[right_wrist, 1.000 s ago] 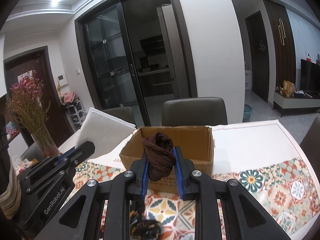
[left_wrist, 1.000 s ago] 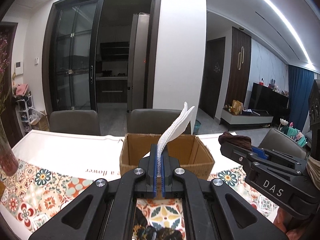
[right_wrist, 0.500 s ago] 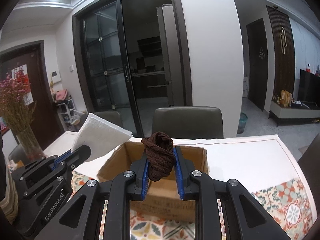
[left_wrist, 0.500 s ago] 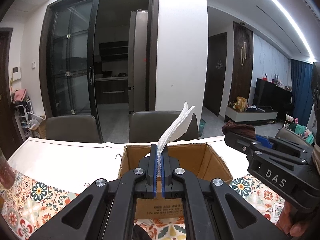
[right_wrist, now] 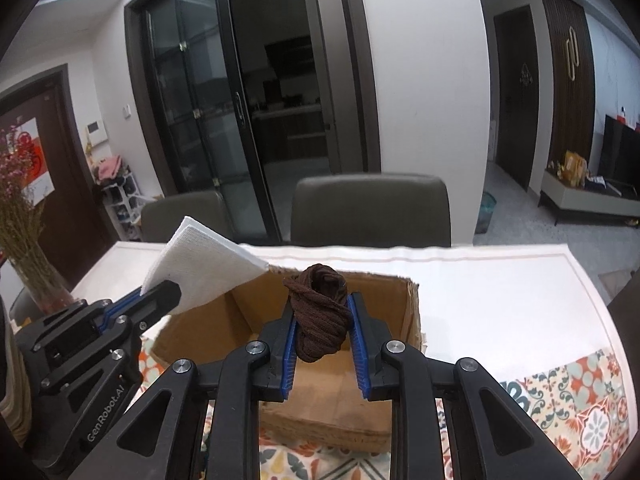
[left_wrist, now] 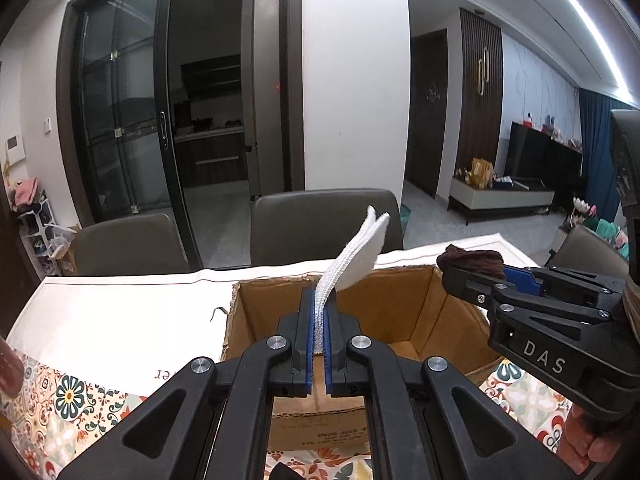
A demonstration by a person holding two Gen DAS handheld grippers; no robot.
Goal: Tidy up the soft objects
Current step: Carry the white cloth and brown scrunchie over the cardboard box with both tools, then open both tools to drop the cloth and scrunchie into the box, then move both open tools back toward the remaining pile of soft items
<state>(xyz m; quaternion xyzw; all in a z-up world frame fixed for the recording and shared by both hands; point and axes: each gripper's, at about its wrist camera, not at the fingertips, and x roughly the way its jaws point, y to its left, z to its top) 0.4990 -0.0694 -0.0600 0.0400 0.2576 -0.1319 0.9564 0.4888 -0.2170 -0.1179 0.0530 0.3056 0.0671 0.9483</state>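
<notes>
My left gripper [left_wrist: 319,300] pinches a folded white cloth [left_wrist: 356,256] that stands up over the open cardboard box [left_wrist: 404,312]. Its jaws are opening, with the cloth still between the pads. My right gripper [right_wrist: 321,302] holds a rolled brown sock [right_wrist: 320,320] above the same box [right_wrist: 384,312]. Its jaws are opening too, and the roll still touches both pads. In the right wrist view, the left gripper [right_wrist: 160,294] and the cloth [right_wrist: 200,256] hang over the box's left rim. The right gripper [left_wrist: 480,276] with the sock [left_wrist: 474,260] shows at the box's right rim.
The box stands on a table with a patterned cloth [right_wrist: 592,400] and a white runner [left_wrist: 120,304]. Two grey chairs [left_wrist: 324,228] stand behind the table. A vase of dried flowers [right_wrist: 24,240] is at the far left. A dark item [left_wrist: 280,472] lies near the front edge.
Both grippers have moved forward with their loads, from in front of the box to over its opening. The box now looks nearer and lower in both views.
</notes>
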